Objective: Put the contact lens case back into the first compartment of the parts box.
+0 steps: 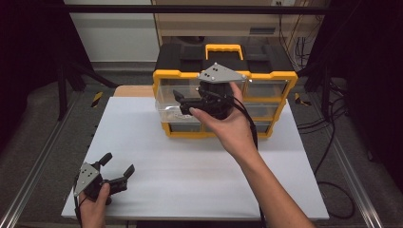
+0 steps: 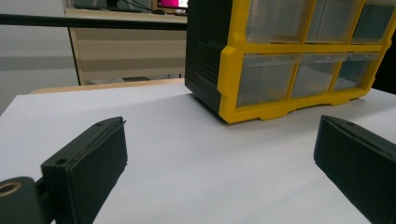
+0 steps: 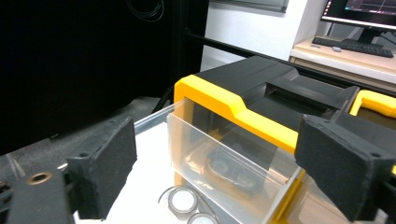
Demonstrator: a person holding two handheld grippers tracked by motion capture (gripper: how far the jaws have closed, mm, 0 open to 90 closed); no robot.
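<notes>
A black and yellow drawer cabinet (image 1: 266, 76) stands at the back of the white table (image 1: 190, 166). Its upper left clear drawer (image 1: 166, 107) is pulled out toward the front. My right gripper (image 1: 183, 103) hovers over that drawer, pointing left, jaws open with nothing between the pads. In the right gripper view the drawer (image 3: 224, 158) lies between and beyond the jaws, and small round rings (image 3: 183, 199) rest on its floor. My left gripper (image 1: 119, 164) rests open at the table's front left corner; its view faces the cabinet (image 2: 280, 70).
The cabinet's other clear drawers (image 2: 266, 79) are pushed in. A yellow carry handle (image 1: 224, 49) sits on its black top. Cables (image 1: 328, 142) trail over the floor to the right of the table. Metal frame rails (image 1: 33, 166) run along both sides.
</notes>
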